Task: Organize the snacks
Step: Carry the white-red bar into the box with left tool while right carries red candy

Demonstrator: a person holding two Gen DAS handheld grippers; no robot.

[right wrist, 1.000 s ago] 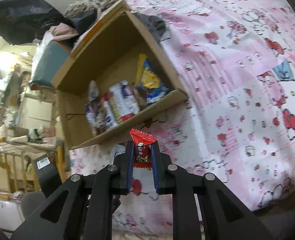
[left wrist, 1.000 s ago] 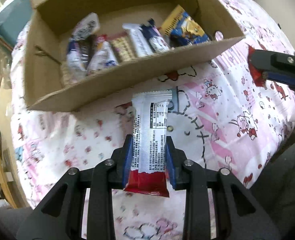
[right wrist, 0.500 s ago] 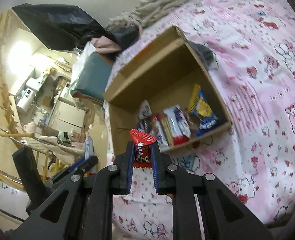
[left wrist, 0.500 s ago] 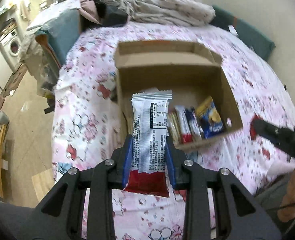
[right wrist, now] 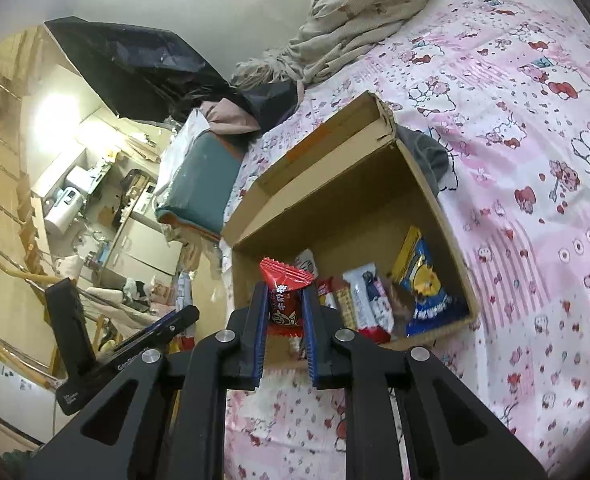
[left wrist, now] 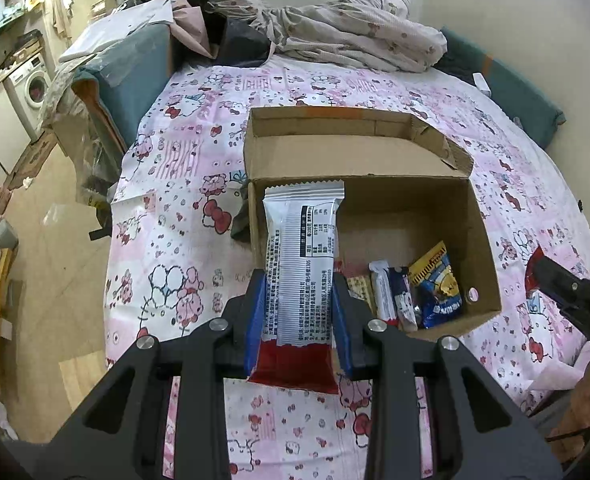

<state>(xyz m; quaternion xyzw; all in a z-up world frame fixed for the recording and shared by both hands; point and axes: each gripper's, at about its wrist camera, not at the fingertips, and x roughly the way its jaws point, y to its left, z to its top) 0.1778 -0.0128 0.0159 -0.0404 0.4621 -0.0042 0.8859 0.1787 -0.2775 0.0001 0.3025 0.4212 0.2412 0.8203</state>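
We hold a wafer bar clamped in the left gripper and a red candy clamped in the right gripper; the cardboard box on the bed lies just ahead and below, nearer the left, the bar's long axis pointing into its near-left corner.

Left gripper, clamped on long white-and-red snack wrapper, raised and tipped back: open brown cardboard box formerly filled upper frame, now sits mid-frame, whole rim visible. Right gripper with small red candy packet apparently also lifted; box interior more exposed.

both grippers' fingers clamped, pointing downward
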